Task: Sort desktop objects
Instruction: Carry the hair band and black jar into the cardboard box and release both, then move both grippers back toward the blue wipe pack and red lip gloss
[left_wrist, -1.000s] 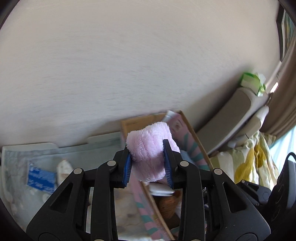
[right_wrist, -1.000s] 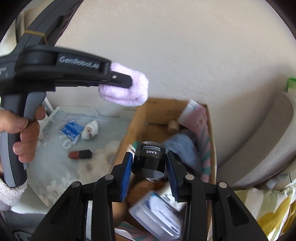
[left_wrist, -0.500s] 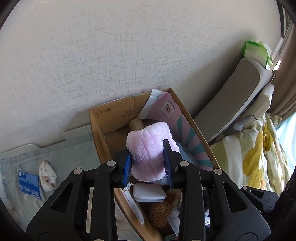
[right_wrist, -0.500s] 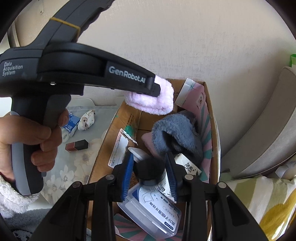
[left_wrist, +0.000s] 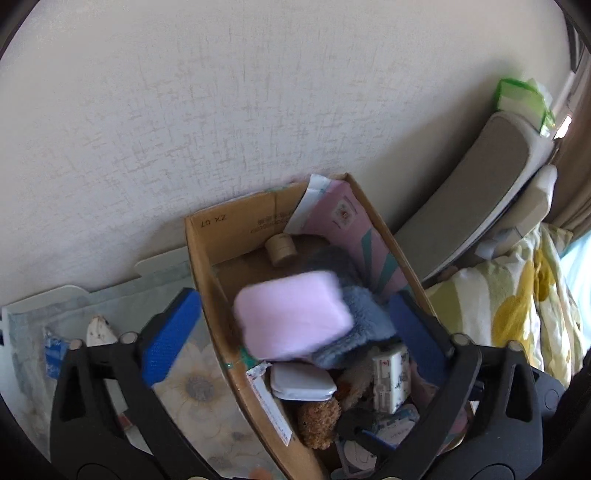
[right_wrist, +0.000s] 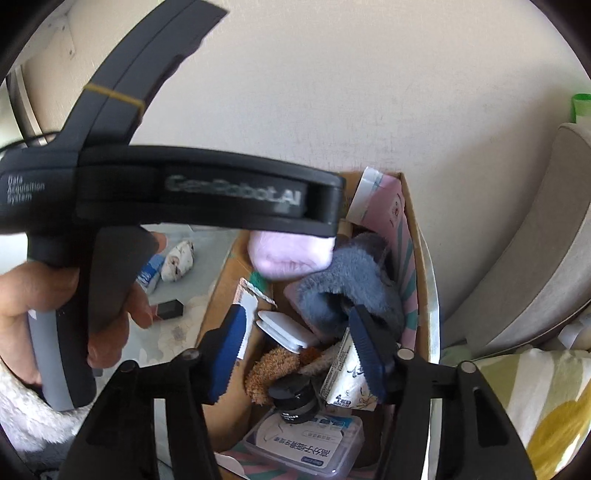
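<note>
Both your grippers, left gripper (left_wrist: 291, 325) and right gripper (right_wrist: 299, 350), gape empty; the pink cloth (left_wrist: 293, 317), blurred at frame centre, may slide off the grey sock (left_wrist: 364, 325) and outside the box (left_wrist: 236, 236).

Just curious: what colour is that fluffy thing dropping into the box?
Pale pink fluffy thing; clearest in the left wrist view.

Home bedroom (floral bedding (left_wrist: 524, 314))

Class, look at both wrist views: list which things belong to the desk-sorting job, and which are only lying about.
Belong to the job:
- cardboard box
- pink fluffy item, blurred above the box
- black jar, in the box
- left gripper and right gripper, both open

Lying about:
- grey cushion
- yellow floral bedding
- green tissue pack
</note>
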